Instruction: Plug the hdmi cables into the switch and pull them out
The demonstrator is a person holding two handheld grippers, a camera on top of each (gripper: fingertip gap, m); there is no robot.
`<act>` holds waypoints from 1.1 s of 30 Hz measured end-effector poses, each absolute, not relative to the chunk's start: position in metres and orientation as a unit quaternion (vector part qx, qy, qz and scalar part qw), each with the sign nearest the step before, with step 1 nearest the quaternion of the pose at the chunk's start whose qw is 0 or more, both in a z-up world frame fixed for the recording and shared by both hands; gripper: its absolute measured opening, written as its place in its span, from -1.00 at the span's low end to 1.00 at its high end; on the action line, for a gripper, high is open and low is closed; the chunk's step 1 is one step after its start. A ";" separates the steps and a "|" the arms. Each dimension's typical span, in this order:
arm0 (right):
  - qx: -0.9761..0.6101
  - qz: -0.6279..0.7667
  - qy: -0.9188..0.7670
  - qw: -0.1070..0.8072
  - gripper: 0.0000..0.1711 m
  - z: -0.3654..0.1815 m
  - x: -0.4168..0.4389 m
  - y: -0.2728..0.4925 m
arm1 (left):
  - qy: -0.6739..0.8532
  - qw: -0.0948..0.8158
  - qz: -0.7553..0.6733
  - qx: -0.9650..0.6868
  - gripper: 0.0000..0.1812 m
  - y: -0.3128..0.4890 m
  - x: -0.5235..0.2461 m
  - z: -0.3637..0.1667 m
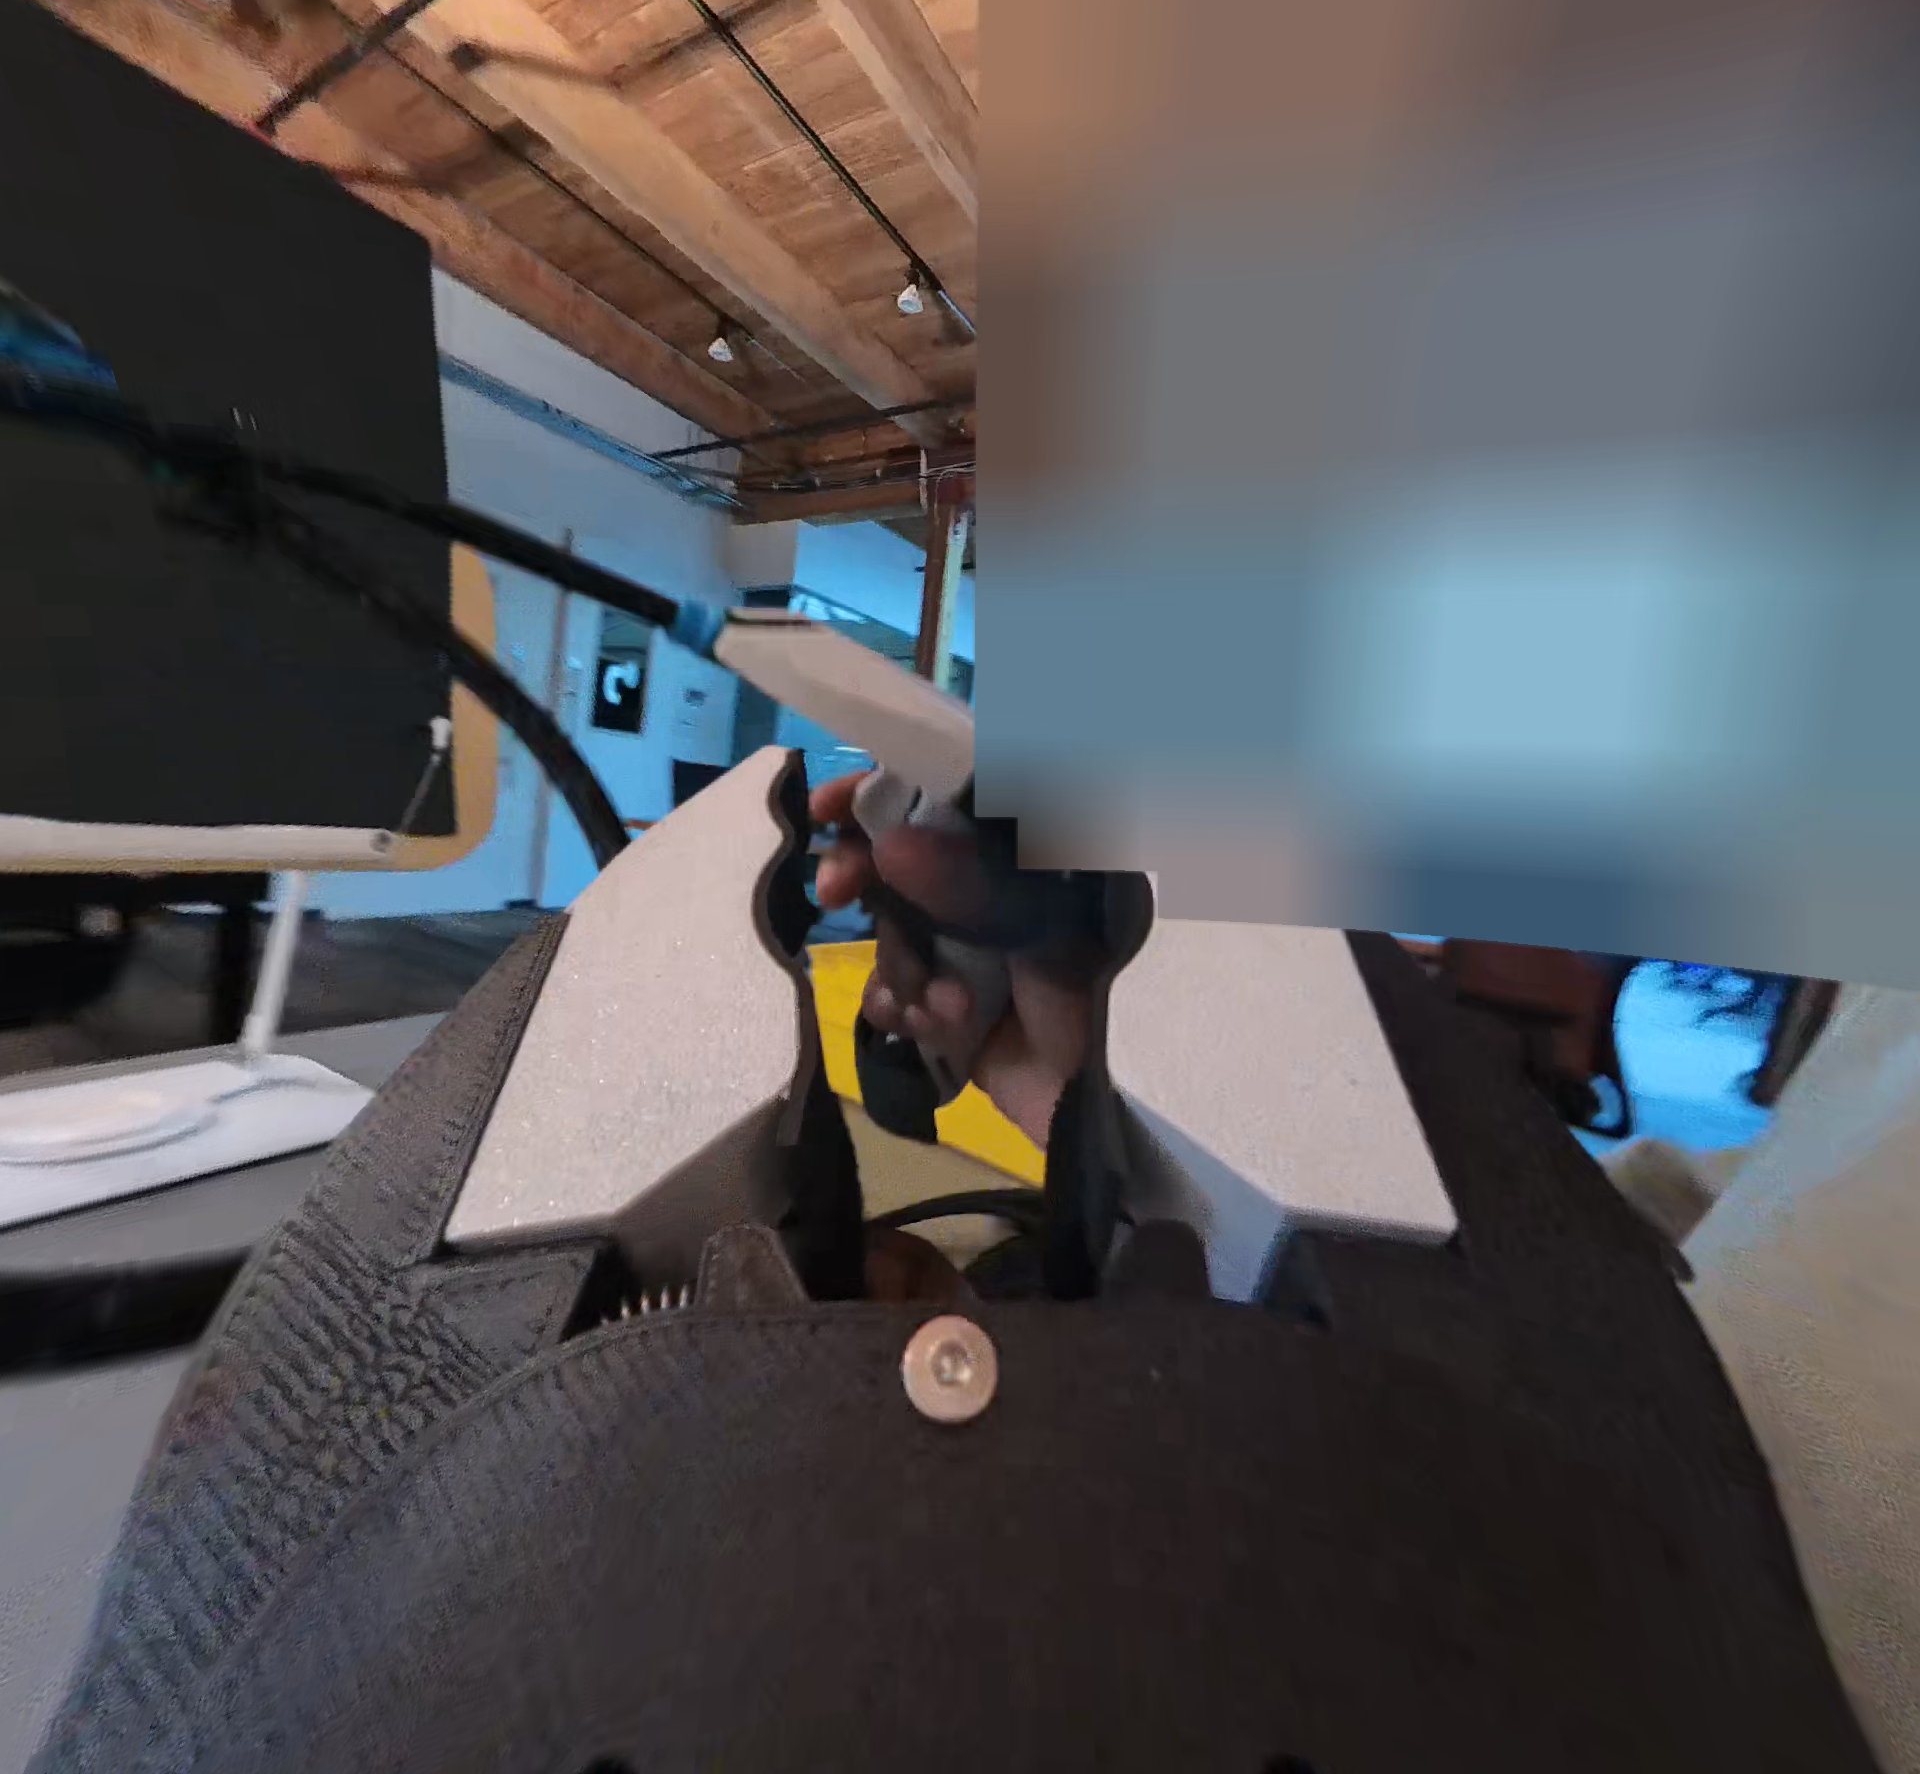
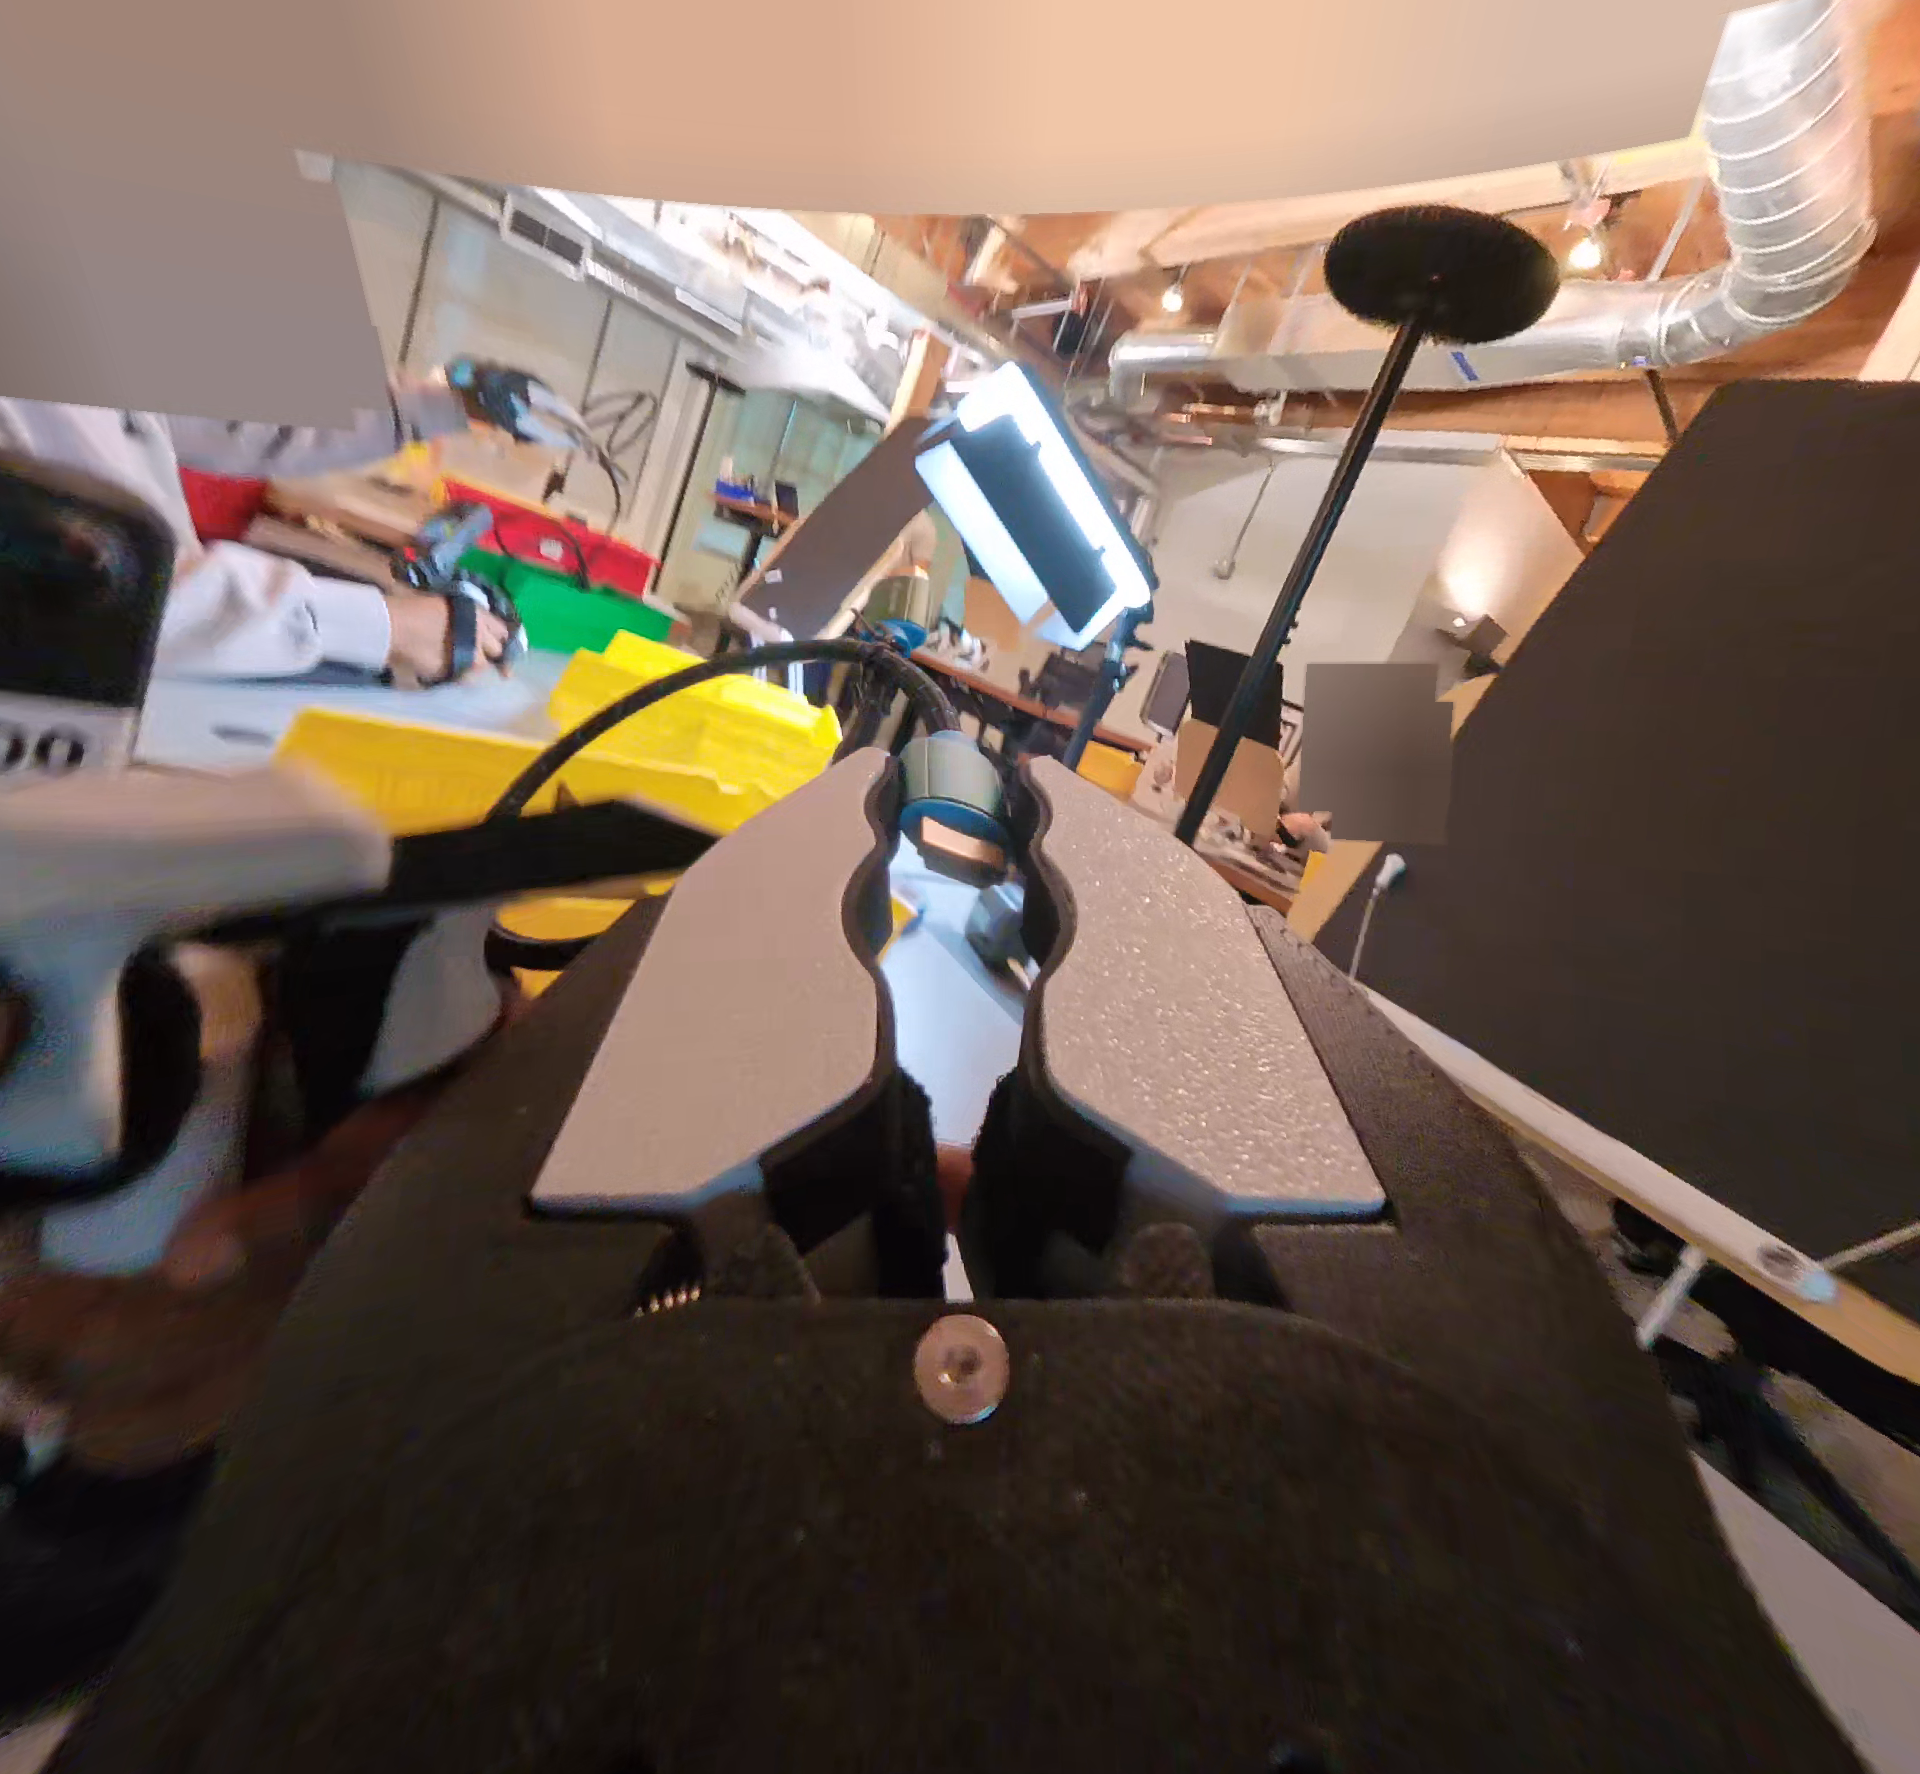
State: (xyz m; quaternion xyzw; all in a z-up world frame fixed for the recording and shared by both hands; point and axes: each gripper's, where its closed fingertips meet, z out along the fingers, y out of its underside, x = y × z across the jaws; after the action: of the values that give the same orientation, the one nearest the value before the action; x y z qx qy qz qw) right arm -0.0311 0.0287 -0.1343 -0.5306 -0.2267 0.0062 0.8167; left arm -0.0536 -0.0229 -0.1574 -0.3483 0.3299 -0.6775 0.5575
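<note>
My right gripper (image 2: 956,779) is shut on an HDMI plug (image 2: 951,820), a grey and blue body with a metal end, held up in the air between the fingertips. Its black cable (image 2: 644,716) loops up and away to the left. In the left wrist view the right gripper (image 1: 748,638) shows from the side with the blue plug end (image 1: 694,625) and the cable (image 1: 499,529) trailing left. My left gripper (image 1: 961,851) is open and empty, tilted upward; a hand (image 1: 935,986) on the other handle shows between its fingers. It shows blurred at the left of the right wrist view (image 2: 208,851). No switch is in view.
A black panel (image 1: 208,477) on a pale board stands at the left, with a white base (image 1: 135,1122) on the table. Yellow bins (image 2: 675,727), a lit light panel (image 2: 1039,498), a black stand pole (image 2: 1320,561) and a black panel (image 2: 1662,789) lie ahead. Another person's hand (image 2: 447,628) works at far left.
</note>
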 end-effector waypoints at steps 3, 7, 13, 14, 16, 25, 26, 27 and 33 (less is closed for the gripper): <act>-0.516 0.057 -0.230 0.823 -0.76 -0.123 -0.041 0.029 | 0.342 0.570 -0.659 -0.352 -0.38 -0.028 -0.039 -0.169; -0.510 0.229 -0.275 0.782 -0.78 -0.119 -0.064 0.014 | 0.285 0.575 -0.698 -0.318 -0.28 -0.001 -0.054 -0.150; -0.553 0.295 -0.332 0.705 -0.77 -0.143 -0.068 0.003 | 0.397 0.564 -0.675 -0.264 -0.42 -0.007 -0.062 -0.144; -0.555 0.306 -0.339 0.695 -0.77 -0.145 -0.070 0.001 | 0.403 0.563 -0.674 -0.259 -0.50 -0.008 -0.064 -0.144; -0.549 0.336 -0.349 0.681 -0.77 -0.148 -0.072 -0.006 | 0.398 0.544 -0.691 -0.262 -0.60 -0.005 -0.068 -0.143; -0.507 0.271 -0.414 0.705 -0.76 -0.162 -0.073 -0.014 | 0.437 0.403 -0.745 -0.302 -0.71 -0.020 -0.066 -0.158; -0.500 0.257 -0.430 0.707 -0.77 -0.163 -0.073 -0.016 | 0.435 0.391 -0.751 -0.306 -0.77 -0.020 -0.066 -0.159; -0.494 0.248 -0.442 0.706 -0.76 -0.165 -0.074 -0.018 | 0.435 0.382 -0.756 -0.305 -0.80 -0.021 -0.067 -0.160; -0.500 0.196 -0.469 0.701 -0.78 -0.172 -0.074 -0.017 | 0.442 0.350 -0.757 -0.330 -0.73 -0.021 -0.065 -0.168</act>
State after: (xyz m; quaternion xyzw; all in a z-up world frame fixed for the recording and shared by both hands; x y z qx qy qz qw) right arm -0.0736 -0.0171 -0.1724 -0.5003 -0.4687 0.1965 0.7010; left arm -0.0652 -0.0211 -0.1679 -0.3301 0.4417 -0.7572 0.3502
